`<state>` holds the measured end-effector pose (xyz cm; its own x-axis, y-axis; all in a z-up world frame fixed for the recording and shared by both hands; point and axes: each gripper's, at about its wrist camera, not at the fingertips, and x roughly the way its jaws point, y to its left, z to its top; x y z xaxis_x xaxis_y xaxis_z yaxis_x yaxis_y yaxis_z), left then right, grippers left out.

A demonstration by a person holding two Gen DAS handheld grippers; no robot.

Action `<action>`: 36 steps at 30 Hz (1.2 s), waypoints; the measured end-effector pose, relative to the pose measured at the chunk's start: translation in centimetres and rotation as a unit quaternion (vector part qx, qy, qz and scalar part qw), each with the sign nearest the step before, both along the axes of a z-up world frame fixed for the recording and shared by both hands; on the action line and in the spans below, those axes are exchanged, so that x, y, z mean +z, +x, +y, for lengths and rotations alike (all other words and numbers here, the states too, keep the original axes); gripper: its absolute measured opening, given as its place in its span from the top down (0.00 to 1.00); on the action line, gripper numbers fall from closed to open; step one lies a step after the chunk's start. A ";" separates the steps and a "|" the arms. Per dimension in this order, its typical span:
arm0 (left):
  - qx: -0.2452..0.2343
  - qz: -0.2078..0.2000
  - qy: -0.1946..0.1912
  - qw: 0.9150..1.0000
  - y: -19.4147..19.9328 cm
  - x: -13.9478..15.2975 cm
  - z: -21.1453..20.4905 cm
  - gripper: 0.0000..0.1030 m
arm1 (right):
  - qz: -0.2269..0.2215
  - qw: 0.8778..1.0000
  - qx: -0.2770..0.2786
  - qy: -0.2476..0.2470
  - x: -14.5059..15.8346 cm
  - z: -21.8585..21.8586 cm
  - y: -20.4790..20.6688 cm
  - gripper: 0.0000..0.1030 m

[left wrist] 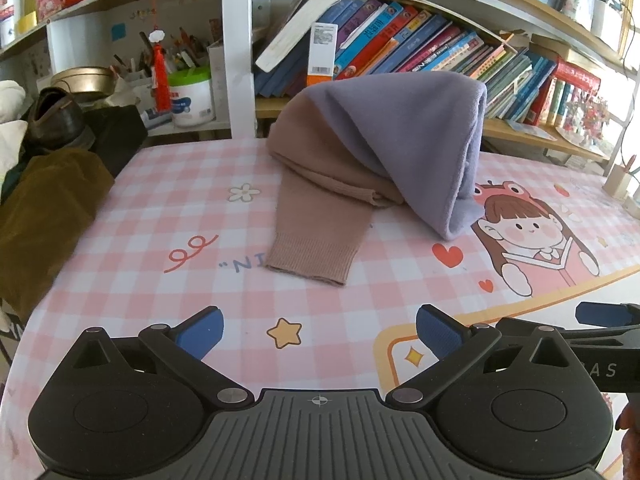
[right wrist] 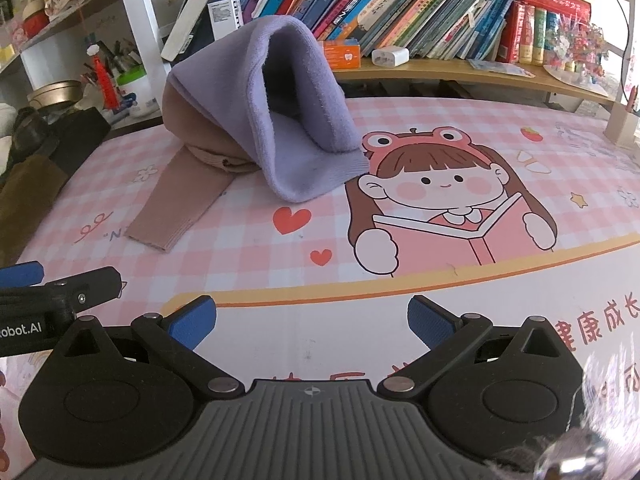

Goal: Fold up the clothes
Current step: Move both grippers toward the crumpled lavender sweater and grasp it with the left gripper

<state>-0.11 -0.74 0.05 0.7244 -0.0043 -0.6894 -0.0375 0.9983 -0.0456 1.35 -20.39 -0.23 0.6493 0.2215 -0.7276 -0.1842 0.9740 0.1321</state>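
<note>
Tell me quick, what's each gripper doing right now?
Left gripper: open, holding nothing.
Right gripper: open, holding nothing.

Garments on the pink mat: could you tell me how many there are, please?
2: a purple garment standing in a peak mid-mat, and a brown sweater partly under it, sleeve trailing forward. More may be hidden beneath.

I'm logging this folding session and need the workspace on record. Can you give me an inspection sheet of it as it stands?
Surface: table under a pink checked cartoon cover.
Job's things: sweater, brown outside, purple inside, heaped and standing up in a cone; one brown sleeve lies flat toward the grippers.
Clutter: olive garment and shoe at the left edge.
Grippers: left gripper and right gripper both open, empty, short of the sweater.
Cables: nothing seen.
Surroundings: shelves of books, white tub.
</note>
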 end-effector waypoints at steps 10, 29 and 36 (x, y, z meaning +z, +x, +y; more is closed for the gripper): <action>0.021 -0.013 -0.002 1.000 -0.2 0.9 -4.1 0.00 | -0.004 0.999 0.032 0.008 0.2 -3.6 1.1 0.00; 0.057 -0.057 0.007 0.997 -0.2 2.1 -13.3 0.00 | 0.014 0.998 0.049 0.022 0.1 -14.1 3.6 0.00; 0.104 -0.046 0.046 0.992 3.1 1.8 -13.6 0.00 | 0.033 0.997 0.054 0.048 -0.7 -17.2 3.7 0.00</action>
<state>2.96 -14.36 1.82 0.7626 0.2128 -0.6109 -0.2440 0.9692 0.0330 5.02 -37.63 -0.89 0.5692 0.3585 -0.7399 -0.2759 0.9310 0.2388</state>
